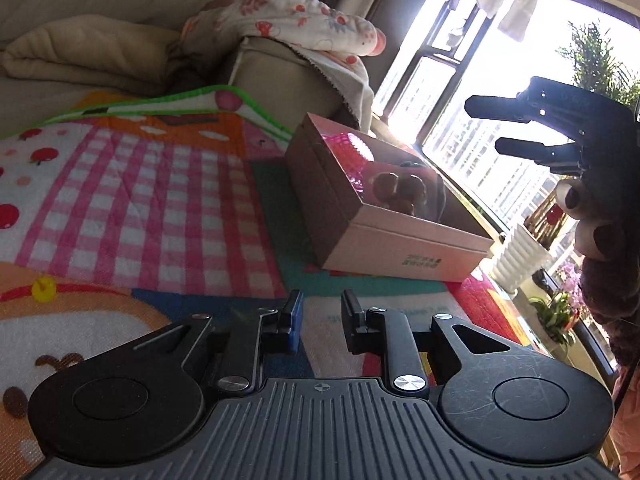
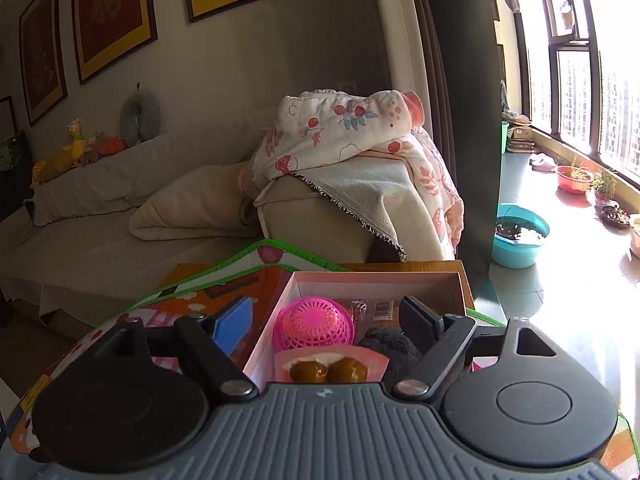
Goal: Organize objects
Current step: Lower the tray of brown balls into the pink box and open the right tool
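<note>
We see a big play mat [image 1: 132, 200] with pink squares, and on it sits a pink box [image 1: 400, 240]. The box is our landmark. Behind the box is a sofa [image 2: 120, 208] with a flowery blanket [image 2: 344, 132] over its arm.

Inside the box we already have a pink basket [image 2: 314, 324], a snack packet [image 2: 376, 310] behind it, a dark fuzzy toy [image 2: 394, 350] beside it, and two brown round toys [image 2: 328, 370] near the front wall. So we think most of the tidying is done.

Our right gripper [image 2: 326, 320] hangs just above the box with its fingers spread wide and nothing between them. Our left gripper [image 1: 322, 318] is low over the mat, in front of the box. Its fingers are close together but not touching, and they hold nothing.

We can see no more toys lying loose on the mat near the box. We cannot tell if any wait out of view.
</note>
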